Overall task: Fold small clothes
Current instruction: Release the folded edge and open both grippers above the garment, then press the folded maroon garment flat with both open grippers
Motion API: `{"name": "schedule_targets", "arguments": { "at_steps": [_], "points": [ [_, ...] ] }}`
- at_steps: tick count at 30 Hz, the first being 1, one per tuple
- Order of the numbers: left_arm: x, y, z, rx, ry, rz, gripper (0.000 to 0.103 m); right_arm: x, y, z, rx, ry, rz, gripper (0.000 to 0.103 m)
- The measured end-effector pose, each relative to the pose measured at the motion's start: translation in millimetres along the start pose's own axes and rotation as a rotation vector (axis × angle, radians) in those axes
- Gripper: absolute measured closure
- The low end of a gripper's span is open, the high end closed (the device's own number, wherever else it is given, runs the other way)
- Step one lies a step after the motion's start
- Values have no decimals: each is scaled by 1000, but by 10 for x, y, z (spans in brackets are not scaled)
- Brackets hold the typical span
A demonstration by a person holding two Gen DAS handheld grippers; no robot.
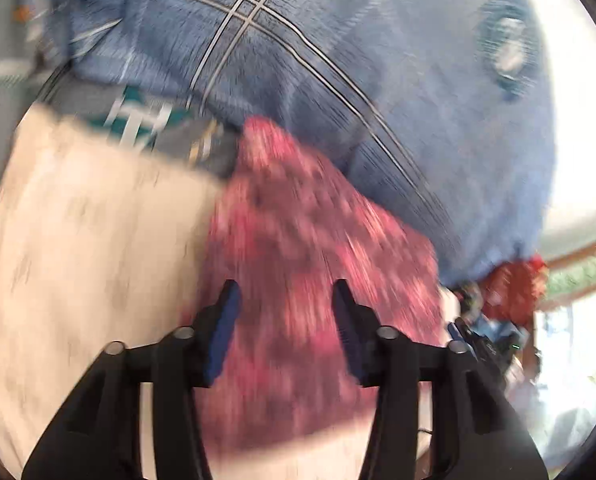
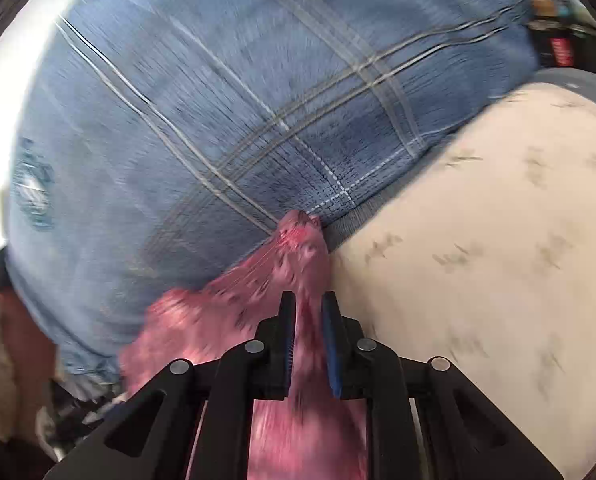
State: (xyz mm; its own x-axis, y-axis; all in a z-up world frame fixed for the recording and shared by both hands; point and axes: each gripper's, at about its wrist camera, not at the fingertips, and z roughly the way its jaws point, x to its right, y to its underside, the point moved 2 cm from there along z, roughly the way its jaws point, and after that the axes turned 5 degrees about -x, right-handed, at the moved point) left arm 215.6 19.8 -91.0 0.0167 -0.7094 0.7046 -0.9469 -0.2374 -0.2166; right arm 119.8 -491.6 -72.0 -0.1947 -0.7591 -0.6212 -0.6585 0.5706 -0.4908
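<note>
The right hand-held gripper (image 2: 309,312) is clamped on a bunched fold of the pink-and-maroon patterned small garment (image 2: 286,280), while the left hand-held gripper (image 1: 286,300) hangs with its jaws spread apart over the same garment (image 1: 298,220), gripping nothing. The garment lies on a cream sheet with faint grey print (image 2: 497,240). Beyond it sits a blue plaid blanket with pale stripes (image 2: 218,120), touching the garment's far edge.

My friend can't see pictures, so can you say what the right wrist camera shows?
The right claw is shut on a blurry pink patterned cloth that trails forward onto a big blue plaid blanket. To the right lies a cream sheet with small grey marks.
</note>
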Motion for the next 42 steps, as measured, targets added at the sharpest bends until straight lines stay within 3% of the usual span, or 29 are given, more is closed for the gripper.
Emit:
{"name": "schedule_targets", "arguments": {
  "at_steps": [1, 3, 6, 7, 9, 11, 13, 15, 16, 17, 18, 20, 22, 24, 27, 29, 31, 33, 34, 36, 37, 38, 39, 40, 42],
  "points": [
    [-30, 121, -71, -2, 31, -4, 44, 22, 102, -134, 5, -28, 13, 64],
    [-28, 415, -119, -18, 92, -23, 41, 143, 378, -406, 22, -49, 44, 54],
    [71, 810, -71, -34, 157, -31, 40, 350, 837, -717, 39, -130, 135, 52],
    [113, 875, -26, -41, 166, -32, 36, 386, 892, -770, 42, -142, 157, 49],
    [179, 891, 35, -63, 162, -46, 33, 479, 1074, -745, 18, -134, 204, 43],
    [205, 792, 215, -94, 132, -59, 33, 545, 1103, -640, -10, -133, 240, 43],
    [134, 704, 351, -101, 119, -119, 33, 529, 1046, -571, 51, -142, 252, 45],
    [113, 553, 389, -75, 135, -184, 38, 497, 935, -477, 95, -120, 270, 49],
    [103, 499, 386, -67, 125, -203, 64, 489, 890, -433, 101, -134, 284, 65],
    [106, 423, 387, -73, 109, -209, 102, 478, 834, -398, 95, -132, 291, 83],
    [99, 390, 353, -81, 111, -220, 100, 466, 767, -376, 80, -145, 296, 98],
    [103, 405, 190, -45, 130, -222, 100, 395, 679, -562, 135, -231, 289, 98],
    [185, 454, -35, 24, 114, -160, 100, 269, 633, -776, 194, -269, 221, 98],
    [182, 517, -85, 41, 73, -135, 100, 254, 639, -914, 220, -256, 179, 98],
    [-43, 575, 200, -56, -38, -176, 100, 460, 707, -706, 153, -161, 217, 98],
    [-194, 629, 256, -91, 13, -235, 100, 695, 810, -493, 78, -84, 278, 98],
    [-215, 656, 97, -76, 49, -223, 100, 812, 926, -511, 69, -150, 336, 95],
    [-166, 693, -113, -48, 54, -156, 99, 819, 956, -650, 93, -128, 342, 87],
    [-107, 701, -204, -42, 60, -108, 99, 803, 937, -760, 121, -104, 329, 86],
    [39, 668, -374, -13, 53, -6, 88, 743, 838, -947, 193, -64, 297, 85],
    [117, 614, -421, 9, 38, 29, 72, 681, 761, -1022, 227, -45, 270, 84],
    [169, 537, -444, 29, 13, 57, 49, 596, 658, -1038, 243, -45, 239, 81],
    [222, 445, -444, 46, -20, 81, 40, 528, 568, -993, 234, -47, 215, 71],
    [277, 347, -387, 56, -47, 97, 34, 404, 437, -889, 205, -47, 180, 64],
    [366, 54, -170, 33, -99, 111, 34, 181, 202, -609, 152, -53, 109, 58]
  ]
}}
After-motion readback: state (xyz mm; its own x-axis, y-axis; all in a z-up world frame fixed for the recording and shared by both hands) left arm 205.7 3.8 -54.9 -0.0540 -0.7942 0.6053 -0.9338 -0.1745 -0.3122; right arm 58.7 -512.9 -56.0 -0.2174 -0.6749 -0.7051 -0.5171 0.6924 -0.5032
